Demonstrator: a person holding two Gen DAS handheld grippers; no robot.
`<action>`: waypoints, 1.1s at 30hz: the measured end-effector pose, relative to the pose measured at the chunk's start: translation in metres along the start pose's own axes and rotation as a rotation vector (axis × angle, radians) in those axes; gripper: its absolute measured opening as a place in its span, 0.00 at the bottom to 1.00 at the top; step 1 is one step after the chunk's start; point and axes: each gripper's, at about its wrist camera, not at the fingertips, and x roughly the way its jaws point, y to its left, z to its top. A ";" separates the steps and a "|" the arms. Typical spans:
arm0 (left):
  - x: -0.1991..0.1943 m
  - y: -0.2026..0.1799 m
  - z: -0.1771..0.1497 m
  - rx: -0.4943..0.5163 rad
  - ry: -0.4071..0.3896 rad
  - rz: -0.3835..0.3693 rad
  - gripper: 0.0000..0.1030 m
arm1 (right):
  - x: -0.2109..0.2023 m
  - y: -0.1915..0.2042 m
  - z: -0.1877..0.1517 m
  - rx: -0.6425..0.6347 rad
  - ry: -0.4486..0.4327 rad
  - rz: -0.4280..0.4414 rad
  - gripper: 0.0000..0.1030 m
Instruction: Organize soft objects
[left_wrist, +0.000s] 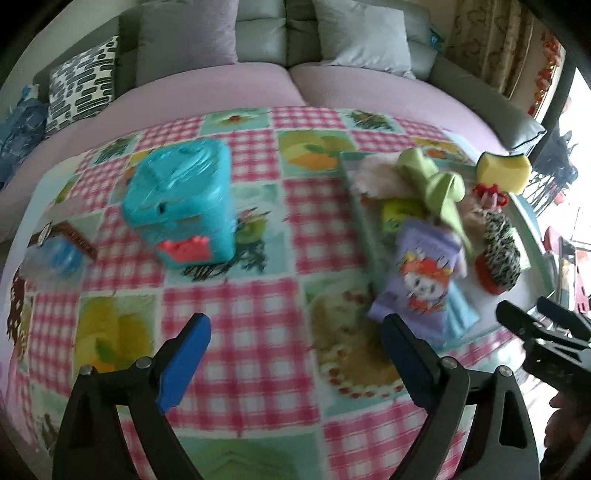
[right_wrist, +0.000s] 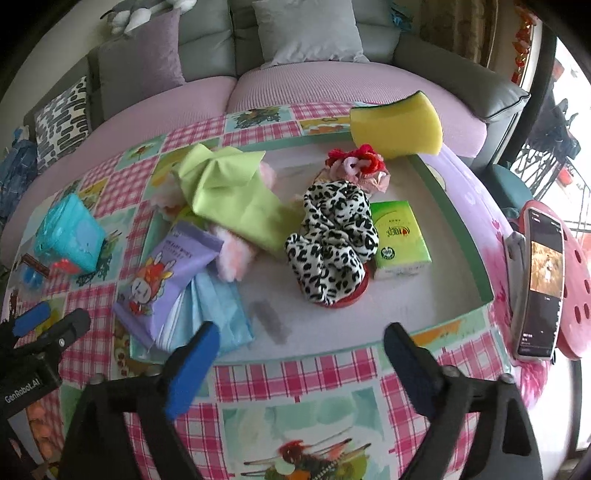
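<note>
Two grippers, left (left_wrist: 295, 354) and right (right_wrist: 299, 358), are held wide open, empty, above the tablecloth (right_wrist: 332, 373).
Soft objects are heaped in the tray (right_wrist: 465, 229); the yellow sponge (right_wrist: 397, 123) rests on its far edge.

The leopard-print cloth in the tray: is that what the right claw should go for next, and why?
Probably yes. The right gripper is open and empty, aimed at the tray, and the leopard-print cloth is bunched in the middle on top of a red lid, apart from the tissue pack. Easing forward and down over its near folds looks like the simplest next step.
</note>
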 end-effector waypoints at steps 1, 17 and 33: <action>-0.001 0.003 -0.003 -0.003 0.005 0.001 0.91 | -0.002 0.001 -0.002 -0.002 -0.002 -0.002 0.98; -0.023 0.026 -0.029 -0.065 0.014 0.118 0.91 | -0.023 0.026 -0.016 -0.062 -0.030 0.000 1.00; -0.030 0.044 -0.041 -0.099 0.030 0.240 0.91 | -0.023 0.034 -0.023 -0.081 -0.023 -0.003 1.00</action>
